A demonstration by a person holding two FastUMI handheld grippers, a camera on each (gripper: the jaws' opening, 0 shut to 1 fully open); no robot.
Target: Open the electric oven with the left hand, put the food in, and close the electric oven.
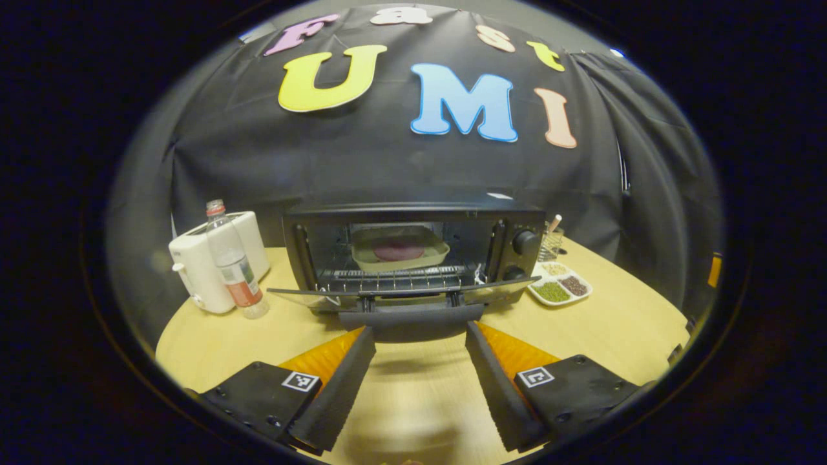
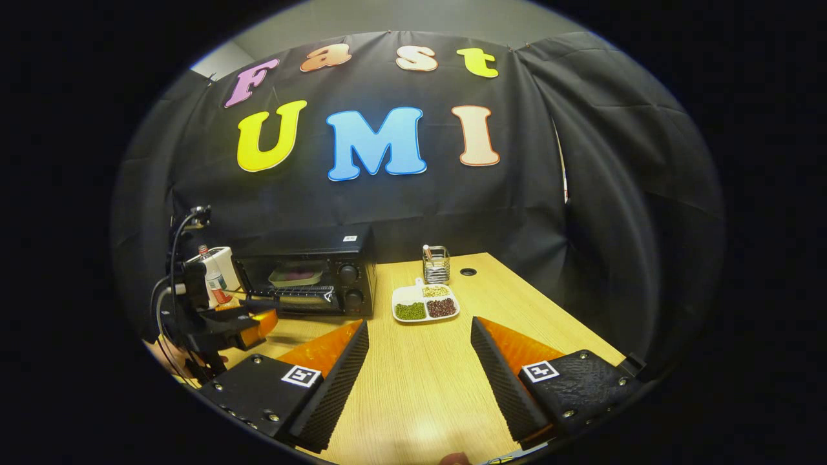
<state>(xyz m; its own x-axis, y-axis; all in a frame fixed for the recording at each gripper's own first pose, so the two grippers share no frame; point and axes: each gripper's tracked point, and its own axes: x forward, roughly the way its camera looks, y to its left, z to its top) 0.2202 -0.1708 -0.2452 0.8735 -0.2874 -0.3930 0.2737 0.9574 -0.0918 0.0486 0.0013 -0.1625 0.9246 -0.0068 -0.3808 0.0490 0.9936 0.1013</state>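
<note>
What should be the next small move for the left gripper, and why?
Probably bring the left gripper forward under the door handle and lift it to close the oven. The door lies open and flat, and the dish with the food already sits inside on the rack. The left gripper is open and holds nothing, just in front of the handle.

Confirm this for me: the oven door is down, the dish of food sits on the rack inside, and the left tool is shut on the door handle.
One thing is wrong. In the left gripper view the left tool is open, its fingers spread either side of the black bar handle without pressing it. The rest holds: the black electric oven's glass door is down, and the pale rectangular dish of food sits on the wire rack.
</note>
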